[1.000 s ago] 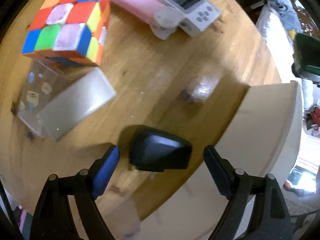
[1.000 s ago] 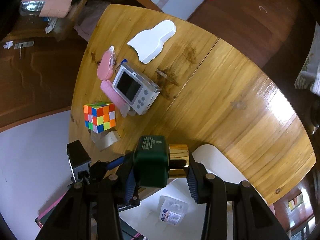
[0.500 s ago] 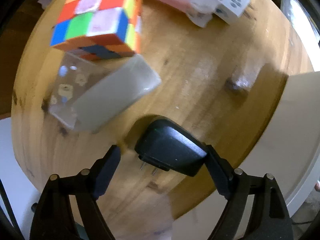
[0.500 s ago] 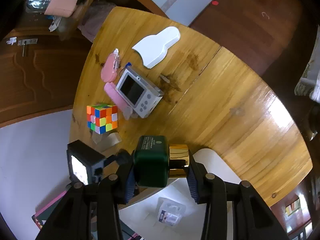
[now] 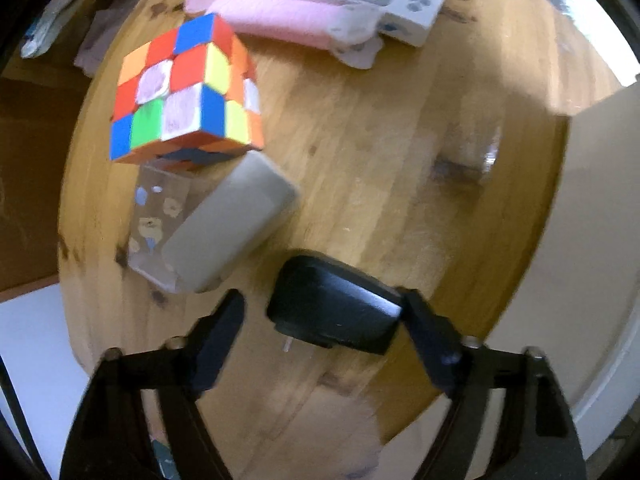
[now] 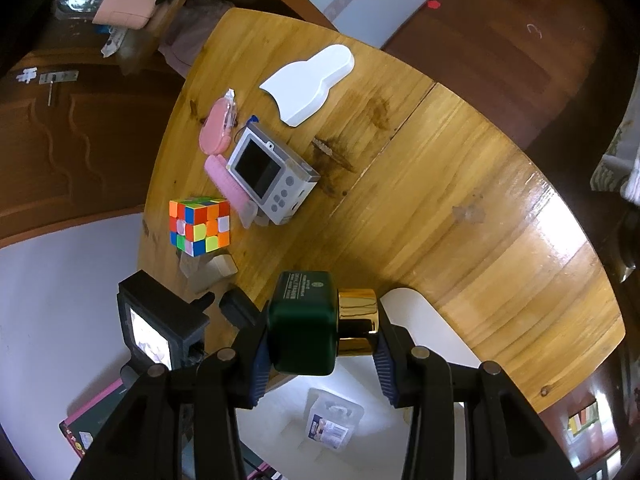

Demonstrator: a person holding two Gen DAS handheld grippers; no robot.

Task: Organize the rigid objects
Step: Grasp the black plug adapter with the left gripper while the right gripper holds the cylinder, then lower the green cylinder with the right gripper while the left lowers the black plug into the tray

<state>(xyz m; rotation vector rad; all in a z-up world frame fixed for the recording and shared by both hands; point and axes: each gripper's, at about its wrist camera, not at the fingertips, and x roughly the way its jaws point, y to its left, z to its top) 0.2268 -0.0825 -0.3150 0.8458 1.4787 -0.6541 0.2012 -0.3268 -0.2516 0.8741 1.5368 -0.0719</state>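
- My left gripper (image 5: 320, 316) stands spread around the black plug adapter (image 5: 334, 306). The right-hand finger (image 5: 424, 332) touches its end, while the left-hand finger (image 5: 220, 328) stands a little off, so I judge no real hold yet.
- The adapter sits at the near edge of the wooden table (image 5: 380, 140), at six o'clock from the colour cube (image 5: 186, 88). It seems tipped up, with a metal prong (image 5: 287, 345) showing beneath, though blur keeps me from being sure.
- I expect it to be light, stiff and smooth-shelled. I would pinch across its flat sides, well clear of the prongs, since a corner grip could let it twist out.
- My right gripper (image 6: 320, 338) is clamped on the green bottle (image 6: 302, 322), one finger on the body's base, the other on the gold cap (image 6: 356, 320), holding it sideways above the table's near edge.
- That bottle looks heavy for its size, glossy and probably breakable. An end-to-end hold on a cap may slip, so I go gently.
- The grey case (image 5: 230, 224) leans on a clear box (image 5: 158, 216) at seven o'clock from the cube; their contact is smeared.
- The handheld console (image 6: 272, 176) covers part of the pink case (image 6: 228, 182), and I cannot tell what lies under it.
- The white surface at three o'clock is cut off by the frame.
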